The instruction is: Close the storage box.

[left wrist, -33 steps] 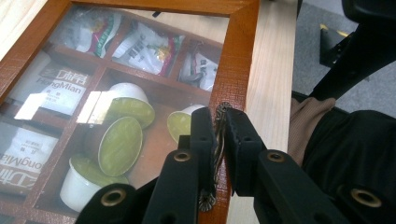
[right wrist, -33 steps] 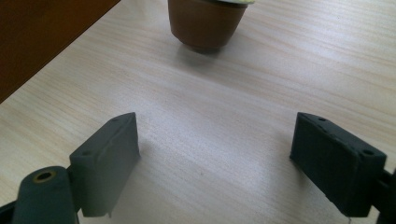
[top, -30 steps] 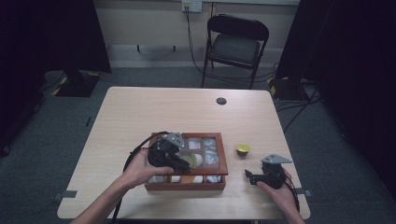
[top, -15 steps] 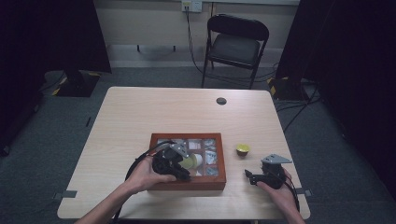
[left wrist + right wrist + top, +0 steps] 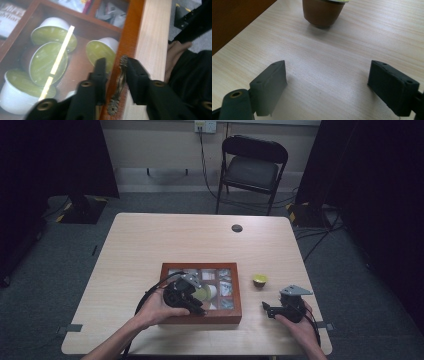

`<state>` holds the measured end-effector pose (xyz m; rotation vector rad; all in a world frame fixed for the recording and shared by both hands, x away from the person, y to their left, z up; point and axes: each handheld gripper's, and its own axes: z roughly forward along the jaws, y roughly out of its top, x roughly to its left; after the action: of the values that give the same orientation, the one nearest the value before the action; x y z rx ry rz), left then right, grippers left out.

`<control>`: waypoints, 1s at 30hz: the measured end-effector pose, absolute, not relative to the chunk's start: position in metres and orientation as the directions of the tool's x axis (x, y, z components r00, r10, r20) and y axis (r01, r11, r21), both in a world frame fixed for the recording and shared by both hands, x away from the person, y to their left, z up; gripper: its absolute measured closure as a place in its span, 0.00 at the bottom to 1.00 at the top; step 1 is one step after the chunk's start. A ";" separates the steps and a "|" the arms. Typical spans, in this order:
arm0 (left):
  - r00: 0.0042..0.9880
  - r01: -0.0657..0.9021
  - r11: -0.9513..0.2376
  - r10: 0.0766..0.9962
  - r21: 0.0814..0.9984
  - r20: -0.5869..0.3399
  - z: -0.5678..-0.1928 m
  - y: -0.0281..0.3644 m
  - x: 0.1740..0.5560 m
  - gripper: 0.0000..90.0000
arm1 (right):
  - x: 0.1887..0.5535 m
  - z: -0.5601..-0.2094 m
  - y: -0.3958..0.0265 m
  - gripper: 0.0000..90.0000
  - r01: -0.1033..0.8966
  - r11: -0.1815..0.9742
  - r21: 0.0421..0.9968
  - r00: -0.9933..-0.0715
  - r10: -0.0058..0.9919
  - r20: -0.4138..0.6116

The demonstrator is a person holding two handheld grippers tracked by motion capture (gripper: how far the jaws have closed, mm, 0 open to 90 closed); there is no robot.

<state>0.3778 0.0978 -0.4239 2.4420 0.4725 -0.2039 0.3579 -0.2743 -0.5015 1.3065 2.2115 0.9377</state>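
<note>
**Releasing the lid handle of the capsule box**

The left gripper (image 5: 113, 62) stands at the near edge of the reddish-brown wooden box with a glazed lid (image 5: 130, 30). The small ornate brass handle (image 5: 120, 80) lies between its jaws. The jaws have just been opening, and each pad now appears to stand narrowly off the metal, so the grip reads as released. Beyond the left-hand jaw, under the glass, lie the green-foiled white coffee capsules (image 5: 48, 62).

The right gripper (image 5: 327, 75) rests on the pale wooden table (image 5: 175, 240) with its jaws spread wide and nothing between them. A lone brown capsule with a yellow-green foil top (image 5: 323, 10) stands ahead of it, well apart.

The step in hand is judged to be letting go of the handle. To do it well, widen the jaws until both pads plainly clear the brass. Then draw the gripper straight back along its own axis, towards the person. Any lift or twist risks catching the handle and raising the lid.
</note>
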 end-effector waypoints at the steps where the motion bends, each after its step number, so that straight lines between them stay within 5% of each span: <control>1: 0.920 0.391 -0.716 0.292 0.577 -0.261 -0.424 0.098 0.377 0.72 | 0.358 -0.501 -0.274 0.16 0.605 0.338 0.721 -0.482 0.876 -0.006; 9: 0.907 0.411 -0.639 0.360 0.651 -0.219 -0.416 0.103 0.376 0.39 | 0.358 -0.501 -0.274 0.16 0.605 0.339 0.721 -0.482 0.876 -0.007; 30: 0.864 0.441 -0.487 0.458 0.754 -0.209 -0.405 0.171 0.371 0.23 | 0.358 -0.502 -0.275 0.16 0.604 0.340 0.721 -0.485 0.875 -0.006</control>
<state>0.3713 0.1706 -0.4048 2.1468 0.6486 0.0244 0.3582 -0.2746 -0.5015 1.3020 2.2161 0.9388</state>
